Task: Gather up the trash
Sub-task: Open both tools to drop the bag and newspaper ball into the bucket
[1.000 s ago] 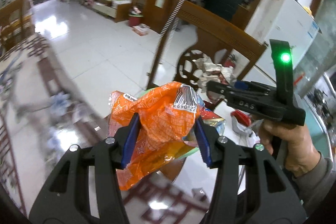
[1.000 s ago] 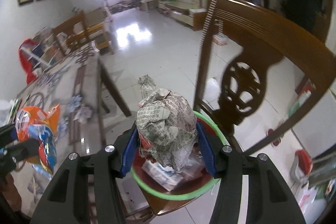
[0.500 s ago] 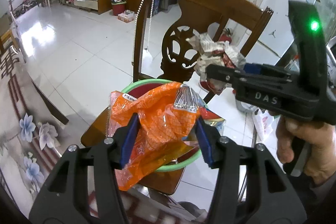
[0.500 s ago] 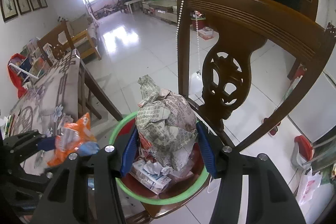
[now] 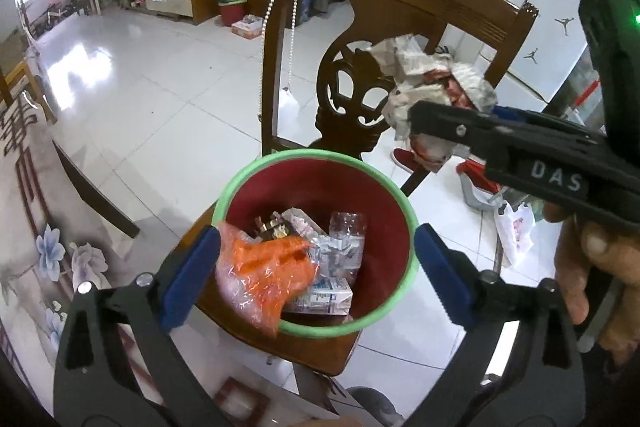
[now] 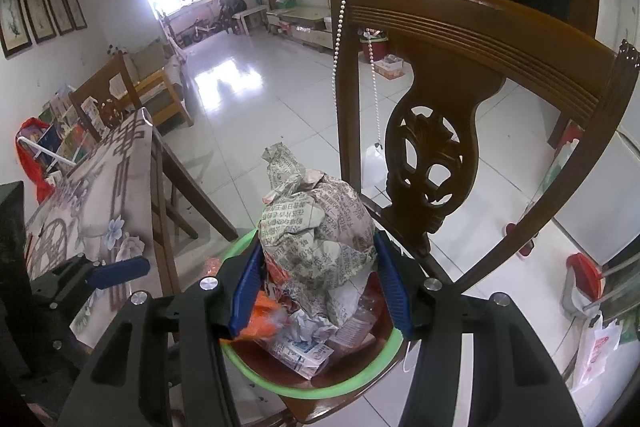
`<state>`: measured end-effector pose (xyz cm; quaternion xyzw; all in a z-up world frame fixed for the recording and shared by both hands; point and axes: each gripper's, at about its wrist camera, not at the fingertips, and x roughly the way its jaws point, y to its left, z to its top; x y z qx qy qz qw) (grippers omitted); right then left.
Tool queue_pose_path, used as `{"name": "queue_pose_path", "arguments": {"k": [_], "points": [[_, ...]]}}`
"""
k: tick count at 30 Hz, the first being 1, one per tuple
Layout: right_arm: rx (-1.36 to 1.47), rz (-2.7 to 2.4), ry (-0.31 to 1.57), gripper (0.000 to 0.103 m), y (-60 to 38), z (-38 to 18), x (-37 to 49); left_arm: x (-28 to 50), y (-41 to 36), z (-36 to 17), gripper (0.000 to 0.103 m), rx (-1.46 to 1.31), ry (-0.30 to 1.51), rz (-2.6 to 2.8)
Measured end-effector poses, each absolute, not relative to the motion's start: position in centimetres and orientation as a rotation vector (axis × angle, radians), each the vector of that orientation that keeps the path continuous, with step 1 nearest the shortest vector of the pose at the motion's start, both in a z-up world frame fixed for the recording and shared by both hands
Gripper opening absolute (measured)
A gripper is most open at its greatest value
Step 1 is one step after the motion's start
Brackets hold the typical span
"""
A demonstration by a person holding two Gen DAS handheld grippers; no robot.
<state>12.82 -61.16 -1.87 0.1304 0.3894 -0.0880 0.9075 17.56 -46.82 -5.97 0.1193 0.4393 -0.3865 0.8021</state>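
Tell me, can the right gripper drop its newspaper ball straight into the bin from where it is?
Probably yes. The right gripper holds the newspaper ball right above the bin, whose mouth is open. The left gripper, jaws just opened and empty, hangs over the bin too and might crowd it.

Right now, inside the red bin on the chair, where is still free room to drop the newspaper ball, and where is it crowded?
Inside the red bin, the far half under the rim beside the chair back shows bare wall. The near half is crowded: orange wrapper, plastic bottle, small carton. The newspaper ball is clamped in the right gripper; the left gripper stands open.
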Motion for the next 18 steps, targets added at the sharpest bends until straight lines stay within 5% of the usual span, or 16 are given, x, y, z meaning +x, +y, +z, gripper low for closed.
{"name": "queue_pose_path", "arguments": {"k": [18], "points": [[0.143, -0.145, 0.863, 0.053, -58.2, -2.8, 14.3, 15.3, -39.7, -2.9, 0.097, 0.218, 0.889, -0.778]]}}
